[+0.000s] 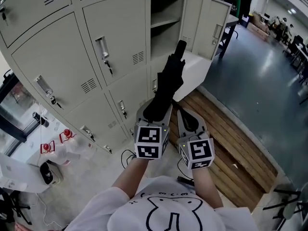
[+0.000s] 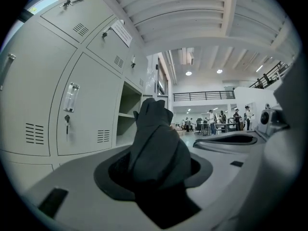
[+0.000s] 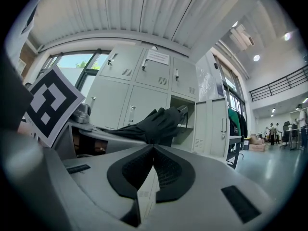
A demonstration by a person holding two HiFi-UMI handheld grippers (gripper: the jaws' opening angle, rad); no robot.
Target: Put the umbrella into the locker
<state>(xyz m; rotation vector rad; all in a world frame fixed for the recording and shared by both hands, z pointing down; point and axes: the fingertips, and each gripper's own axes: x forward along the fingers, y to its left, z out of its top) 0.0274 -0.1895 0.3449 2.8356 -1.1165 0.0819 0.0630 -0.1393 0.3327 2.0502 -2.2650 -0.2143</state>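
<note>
- Black fabric, folded and strapped: one umbrella (image 1: pixel 166 88) is clamped at its near end between the jaws of the left gripper (image 1: pixel 155 110), which grasps it firmly.
- Its long axis runs straight out from that gripper, level, away from the person and toward a bank of pale grey metal lockers.
- One locker (image 1: pixel 166 20) stands open, its door (image 1: pixel 214 25) swung out to the right. It has one shelf inside.
- In the head view, the umbrella's far tip lines up with the lower part of this open locker, under the shelf.
- The locker therefore lies dead ahead of the umbrella, so the coming move is likely a straight push forward along the umbrella's own length.
- The left hand is the nearer one to the job, since it carries the umbrella.
- The right gripper (image 1: pixel 185 114) rides just beside it on the right, jaws clenched together on nothing.
- Counted: one umbrella, two grippers and one open locker.
- About six shut doors surround the open locker, though the frame edge cuts some off, so that number is uncertain.
- Wooden planks lie on the floor at the right, below the open door.
</note>
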